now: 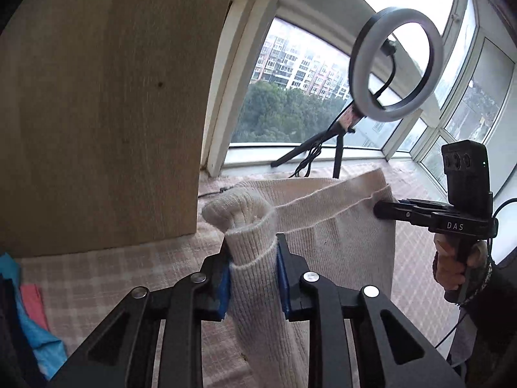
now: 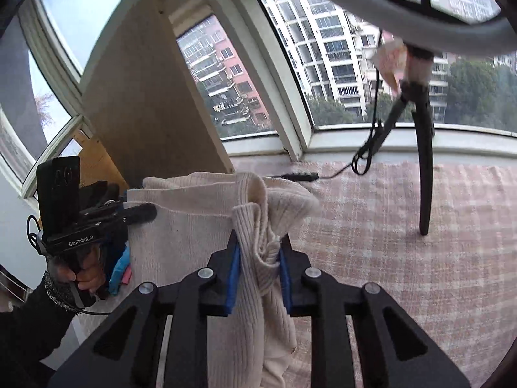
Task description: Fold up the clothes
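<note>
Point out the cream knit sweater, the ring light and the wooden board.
cream knit sweater (image 1: pixel 336 213), left wrist view, on the flat ribbed panel.
ring light (image 1: pixel 358 64), left wrist view, on its left rim.
wooden board (image 2: pixel 142 97), right wrist view, on its face.

My cream ribbed knit garment (image 2: pixel 181 226) runs off the bottom edge, its lower part unseen. Far right, the white ring light (image 2: pixel 420 16) is cropped. Near left, bright blue and pink cloths (image 1: pixel 32 323) lie half hidden.

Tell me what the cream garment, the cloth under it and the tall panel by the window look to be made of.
Cream garment: soft knit, probably wool or cotton blend; ribbed rows and a fuzzy edge show.
Cloth under it: woven fabric, matte, with a faded pink-and-beige check.
Tall panel: wood or wood-look laminate, matte; pale grain streaks run along its length.
</note>
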Demonstrator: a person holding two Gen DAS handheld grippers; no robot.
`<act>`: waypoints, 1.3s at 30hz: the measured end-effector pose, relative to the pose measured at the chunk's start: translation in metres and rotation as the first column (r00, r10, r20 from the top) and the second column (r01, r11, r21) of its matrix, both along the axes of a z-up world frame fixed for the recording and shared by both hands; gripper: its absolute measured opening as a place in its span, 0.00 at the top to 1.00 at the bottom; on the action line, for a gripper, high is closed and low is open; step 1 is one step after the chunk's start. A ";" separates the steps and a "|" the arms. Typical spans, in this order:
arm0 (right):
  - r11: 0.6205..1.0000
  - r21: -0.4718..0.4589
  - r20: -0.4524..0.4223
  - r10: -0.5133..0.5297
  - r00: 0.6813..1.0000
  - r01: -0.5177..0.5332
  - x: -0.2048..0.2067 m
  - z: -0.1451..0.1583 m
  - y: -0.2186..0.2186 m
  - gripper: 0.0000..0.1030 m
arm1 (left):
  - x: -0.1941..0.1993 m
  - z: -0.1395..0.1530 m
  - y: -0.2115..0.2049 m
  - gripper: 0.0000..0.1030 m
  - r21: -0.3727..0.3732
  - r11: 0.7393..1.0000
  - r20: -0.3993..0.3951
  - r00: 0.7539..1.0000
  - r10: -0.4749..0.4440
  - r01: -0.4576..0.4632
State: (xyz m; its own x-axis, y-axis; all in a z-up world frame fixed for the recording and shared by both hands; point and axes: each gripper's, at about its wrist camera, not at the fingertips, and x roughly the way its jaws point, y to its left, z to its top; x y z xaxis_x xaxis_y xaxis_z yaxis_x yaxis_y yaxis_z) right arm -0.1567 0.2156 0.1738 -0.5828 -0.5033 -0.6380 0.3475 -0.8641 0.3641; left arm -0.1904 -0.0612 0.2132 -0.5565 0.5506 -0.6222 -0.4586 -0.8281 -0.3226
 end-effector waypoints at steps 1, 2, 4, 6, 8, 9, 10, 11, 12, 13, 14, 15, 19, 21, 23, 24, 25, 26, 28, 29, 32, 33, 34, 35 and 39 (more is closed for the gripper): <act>1.000 0.010 -0.040 0.003 0.999 -0.003 0.009 0.016 -0.002 0.80 | 0.008 0.014 -0.002 0.79 0.016 1.000 -0.031 1.000 -0.001 0.001; 1.000 0.022 -0.079 0.008 0.997 -0.006 0.018 0.032 -0.004 0.80 | 0.018 0.027 -0.004 0.80 0.022 1.000 -0.064 0.998 0.001 0.001; 0.998 0.066 -0.164 0.016 0.986 -0.006 0.039 0.057 -0.009 0.80 | 0.037 0.049 -0.006 0.80 0.019 1.000 -0.135 0.991 0.008 -0.005; 0.993 0.117 -0.239 0.028 0.971 0.001 0.063 0.071 -0.013 0.80 | 0.063 0.059 -0.008 0.80 0.001 1.000 -0.203 0.979 -0.008 0.008; 0.984 0.177 -0.276 0.071 0.958 -0.022 0.088 0.068 -0.018 0.80 | 0.091 0.047 -0.005 0.80 -0.064 0.998 -0.237 0.971 -0.043 0.029; 0.972 0.230 -0.270 0.104 0.957 -0.041 0.102 0.058 -0.020 0.77 | 0.107 0.032 -0.005 0.79 -0.091 0.995 -0.215 0.974 -0.065 0.046; 0.957 0.285 -0.242 0.127 0.962 -0.054 0.117 0.041 -0.022 0.76 | 0.124 0.011 -0.006 0.79 -0.108 0.991 -0.165 0.982 -0.090 0.073; 0.940 0.332 -0.187 0.144 0.972 -0.076 0.134 0.019 -0.022 0.73 | 0.142 -0.013 -0.008 0.79 -0.130 0.986 -0.097 0.989 -0.114 0.101; 0.922 0.374 -0.121 0.159 0.980 -0.103 0.152 -0.004 -0.022 0.70 | 0.161 -0.036 -0.014 0.79 -0.146 0.982 -0.021 0.992 -0.121 0.116; 0.908 0.397 -0.042 0.161 0.986 -0.131 0.168 -0.028 -0.017 0.70 | 0.178 -0.059 -0.021 0.79 -0.156 0.979 0.060 0.991 -0.122 0.131; 0.903 0.403 0.037 0.149 0.988 -0.151 0.181 -0.049 -0.011 0.70 | 0.193 -0.079 -0.028 0.79 -0.169 0.976 0.133 0.984 -0.117 0.139; 0.906 0.392 0.097 0.131 0.987 -0.159 0.194 -0.064 -0.003 0.70 | 0.204 -0.092 -0.036 0.79 -0.185 0.974 0.184 0.978 -0.095 0.129; 0.980 0.181 0.172 0.048 0.984 -0.079 0.211 -0.071 0.029 0.70 | 0.204 -0.096 -0.070 0.80 -0.103 0.995 0.249 0.968 0.030 -0.004; 0.997 0.082 0.191 -0.010 0.982 -0.006 0.197 -0.068 0.043 0.70 | 0.192 -0.086 -0.072 0.80 -0.080 0.996 0.212 0.976 0.059 -0.043; 0.996 0.053 0.200 -0.087 0.976 0.078 0.174 -0.068 0.052 0.69 | 0.175 -0.076 -0.066 0.80 -0.073 0.996 0.169 0.984 0.063 -0.051; 0.993 0.050 0.211 -0.115 0.971 0.107 0.161 -0.070 0.055 0.69 | 0.167 -0.071 -0.064 0.80 -0.057 0.997 0.151 0.986 0.063 -0.055; 0.990 0.048 0.232 -0.138 0.963 0.130 0.150 -0.075 0.057 0.68 | 0.155 -0.072 -0.060 0.77 -0.038 0.998 0.143 0.988 0.063 -0.058; 0.988 0.041 0.253 -0.154 0.955 0.149 0.138 -0.081 0.060 0.65 | 0.142 -0.071 -0.056 0.77 -0.024 0.997 0.140 0.988 0.071 -0.068; 0.983 0.007 0.292 -0.179 0.940 0.185 0.119 -0.094 0.065 0.60 | 0.116 -0.076 -0.049 0.70 0.020 0.997 0.166 0.983 0.073 -0.077; 0.980 -0.013 0.311 -0.183 0.933 0.197 0.111 -0.101 0.067 0.57 | 0.103 -0.079 -0.044 0.68 0.026 0.997 0.178 0.981 0.073 -0.079; 0.972 -0.033 0.337 -0.207 0.918 0.231 0.093 -0.117 0.072 0.55 | 0.071 -0.096 -0.028 0.62 0.014 0.996 0.217 0.973 0.082 -0.087; 0.970 -0.037 0.341 -0.213 0.916 0.240 0.088 -0.120 0.073 0.54 | 0.062 -0.103 -0.024 0.55 0.024 0.996 0.246 0.966 0.073 -0.082; 0.968 -0.040 0.345 -0.220 0.912 0.249 0.083 -0.123 0.075 0.53 | 0.054 -0.110 -0.021 0.53 0.019 0.996 0.267 0.960 0.079 -0.088; 0.965 -0.046 0.348 -0.228 0.909 0.260 0.078 -0.125 0.076 0.50 | 0.047 -0.115 -0.018 0.53 0.008 0.995 0.279 0.956 0.091 -0.097; 0.951 -0.104 0.328 -0.245 0.912 0.293 0.064 -0.115 0.078 0.49 | 0.028 -0.125 -0.011 0.53 0.031 0.995 0.294 0.952 0.081 -0.094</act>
State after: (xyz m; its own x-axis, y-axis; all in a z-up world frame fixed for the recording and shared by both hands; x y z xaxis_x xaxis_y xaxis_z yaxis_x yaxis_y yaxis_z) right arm -0.0924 0.2937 0.0583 -0.4965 -0.4573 -0.7378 -0.0398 -0.8371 0.5456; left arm -0.1620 -0.0721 0.0878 -0.4011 0.5382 -0.7412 -0.2651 -0.8428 -0.4684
